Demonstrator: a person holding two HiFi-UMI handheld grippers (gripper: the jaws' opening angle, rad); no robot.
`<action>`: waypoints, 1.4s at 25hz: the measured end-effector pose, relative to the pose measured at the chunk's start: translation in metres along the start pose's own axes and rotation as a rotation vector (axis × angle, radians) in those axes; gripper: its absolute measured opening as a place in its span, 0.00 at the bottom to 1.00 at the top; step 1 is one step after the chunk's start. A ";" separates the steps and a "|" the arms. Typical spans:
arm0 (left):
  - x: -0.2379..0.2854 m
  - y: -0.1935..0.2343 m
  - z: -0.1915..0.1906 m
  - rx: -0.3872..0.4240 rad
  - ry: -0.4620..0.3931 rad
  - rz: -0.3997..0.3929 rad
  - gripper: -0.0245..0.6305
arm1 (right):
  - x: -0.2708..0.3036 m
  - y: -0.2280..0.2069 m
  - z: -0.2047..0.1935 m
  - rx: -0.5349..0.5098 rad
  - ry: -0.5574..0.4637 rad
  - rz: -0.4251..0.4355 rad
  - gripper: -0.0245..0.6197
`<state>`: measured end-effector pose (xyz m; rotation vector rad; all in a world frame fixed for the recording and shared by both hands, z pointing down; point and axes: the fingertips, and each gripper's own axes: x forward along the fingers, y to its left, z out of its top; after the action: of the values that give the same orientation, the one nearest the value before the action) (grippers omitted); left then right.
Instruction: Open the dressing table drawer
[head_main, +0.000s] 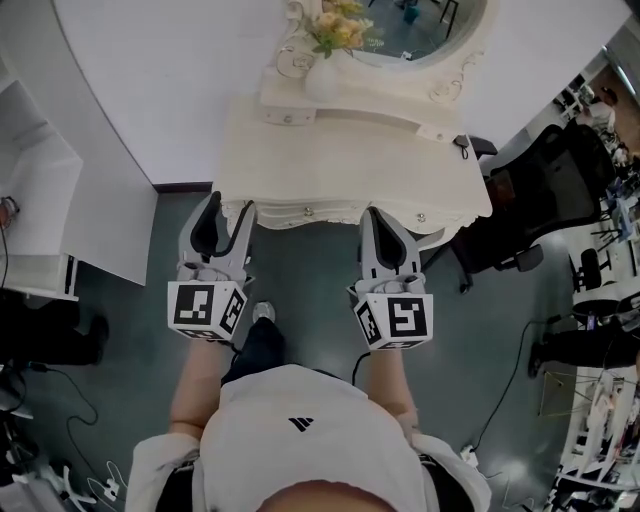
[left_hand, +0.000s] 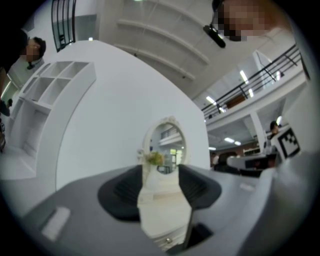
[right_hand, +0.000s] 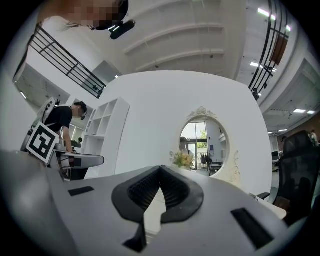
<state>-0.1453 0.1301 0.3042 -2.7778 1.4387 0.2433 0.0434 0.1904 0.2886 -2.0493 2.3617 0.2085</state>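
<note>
The cream dressing table (head_main: 340, 160) stands against the white wall, with an oval mirror (head_main: 420, 30) and flowers (head_main: 335, 30) on top. Its drawer front (head_main: 330, 213), under the tabletop edge, carries small knobs (head_main: 307, 211) and looks closed. My left gripper (head_main: 225, 215) hovers at the table's front left corner, open, with the table and one knob (left_hand: 168, 241) showing between its jaws (left_hand: 161, 185). My right gripper (head_main: 383, 222) is held just in front of the drawer's right half. Its jaws meet at the tips (right_hand: 160, 172) and hold nothing.
A black office chair (head_main: 540, 200) stands close to the table's right side. A white shelf unit (head_main: 40, 200) is at the left. Cables (head_main: 90, 470) lie on the grey floor. A small dark item (head_main: 460, 143) rests on the tabletop's right end.
</note>
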 end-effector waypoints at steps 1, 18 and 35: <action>0.009 0.007 0.000 0.000 0.001 -0.004 0.37 | 0.011 -0.001 0.000 -0.002 -0.001 -0.003 0.03; 0.123 0.092 -0.010 -0.002 0.023 -0.087 0.37 | 0.148 -0.007 -0.007 -0.006 -0.001 -0.067 0.03; 0.195 0.111 -0.042 -0.031 0.081 -0.165 0.37 | 0.201 -0.032 -0.030 -0.008 0.052 -0.131 0.03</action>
<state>-0.1188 -0.0953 0.3260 -2.9424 1.2206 0.1540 0.0486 -0.0153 0.2970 -2.2297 2.2461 0.1654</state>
